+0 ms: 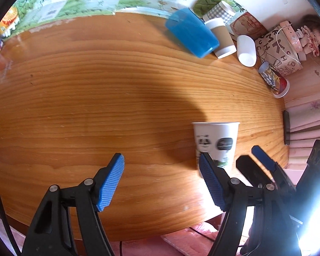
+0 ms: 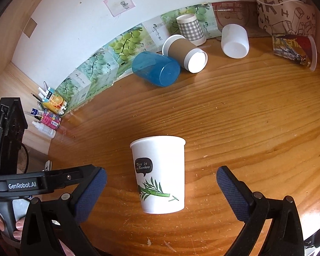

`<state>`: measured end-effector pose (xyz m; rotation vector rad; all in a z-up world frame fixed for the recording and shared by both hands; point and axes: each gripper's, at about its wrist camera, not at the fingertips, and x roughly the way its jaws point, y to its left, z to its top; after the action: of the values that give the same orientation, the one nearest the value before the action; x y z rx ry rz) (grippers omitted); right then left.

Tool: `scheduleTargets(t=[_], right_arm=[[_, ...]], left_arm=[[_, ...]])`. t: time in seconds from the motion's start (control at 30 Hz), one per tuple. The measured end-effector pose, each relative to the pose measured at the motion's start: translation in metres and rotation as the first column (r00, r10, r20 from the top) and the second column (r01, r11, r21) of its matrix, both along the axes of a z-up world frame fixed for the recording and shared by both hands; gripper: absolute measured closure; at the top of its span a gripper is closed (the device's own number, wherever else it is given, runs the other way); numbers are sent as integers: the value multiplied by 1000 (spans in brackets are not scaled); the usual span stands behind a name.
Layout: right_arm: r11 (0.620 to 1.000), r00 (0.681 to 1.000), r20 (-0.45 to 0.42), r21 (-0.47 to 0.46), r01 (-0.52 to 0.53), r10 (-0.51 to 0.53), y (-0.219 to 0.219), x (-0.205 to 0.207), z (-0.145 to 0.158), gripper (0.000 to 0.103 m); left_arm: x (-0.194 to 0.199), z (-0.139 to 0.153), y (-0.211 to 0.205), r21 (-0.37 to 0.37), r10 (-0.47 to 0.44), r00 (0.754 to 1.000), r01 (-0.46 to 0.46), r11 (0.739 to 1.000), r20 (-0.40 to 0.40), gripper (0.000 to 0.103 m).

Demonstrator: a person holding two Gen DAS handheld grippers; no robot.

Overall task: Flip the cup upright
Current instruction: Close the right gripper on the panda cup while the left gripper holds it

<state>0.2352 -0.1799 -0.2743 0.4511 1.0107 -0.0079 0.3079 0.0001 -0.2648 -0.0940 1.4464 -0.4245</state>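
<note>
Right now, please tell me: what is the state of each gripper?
Left gripper: open, holding nothing.
Right gripper: open, its fingers either side of the white paper cup, not touching it.

The left gripper (image 1: 161, 175) hovers with its jaws spread wide and nothing between its blue pads. The right gripper (image 2: 161, 187) is likewise wide apart, gripping nothing. A hand (image 2: 4, 224) grips the left gripper's handle.
</note>
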Motion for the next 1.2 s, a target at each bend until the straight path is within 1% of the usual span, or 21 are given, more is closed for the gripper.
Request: scheduleTargets(t=[0.17, 0.23, 0.37, 0.47, 0.6, 0.77, 0.83, 0.97, 1.13, 1.2], right_arm=[[999, 1000, 10, -48, 23, -23, 7, 8, -6, 0], [997, 999, 7, -63, 48, -47, 7, 10, -10, 0], [994, 996, 2, -64, 85, -85, 4, 17, -16, 0], [991, 995, -8, -83, 103, -104, 2, 21, -20, 0], [988, 992, -25, -91, 124, -126, 0, 27, -25, 0], [987, 989, -44, -80, 137, -141, -2, 32, -31, 0], [988, 989, -54, -77, 134, -138, -1, 34, -33, 2], [989, 989, -66, -76, 128, -134, 2, 37, -36, 8], [991, 990, -72, -71, 115, -120, 4, 39, -38, 12], [992, 991, -73, -61, 110, -114, 4, 39, -39, 18]], left_arm=[[2, 3, 10, 12, -27, 999, 27, 1000, 25, 27], [3, 5, 11, 19, -39, 999, 39, 999, 34, 27], [1, 9, 16, 35, -73, 995, 71, 997, 63, 27], [-1, 12, 18, 49, -98, 991, 94, 994, 86, 27], [-3, 13, 17, 77, -128, 987, 121, 990, 101, 27], [-6, 15, 17, 58, -162, 980, 156, 986, 112, 27], [-6, 15, 16, 53, -173, 979, 168, 984, 111, 27], [-5, 14, 12, 39, -192, 976, 189, 981, 103, 27], [-5, 12, 6, 29, -215, 972, 213, 977, 95, 27], [-6, 11, 5, 31, -220, 971, 218, 975, 91, 27]])
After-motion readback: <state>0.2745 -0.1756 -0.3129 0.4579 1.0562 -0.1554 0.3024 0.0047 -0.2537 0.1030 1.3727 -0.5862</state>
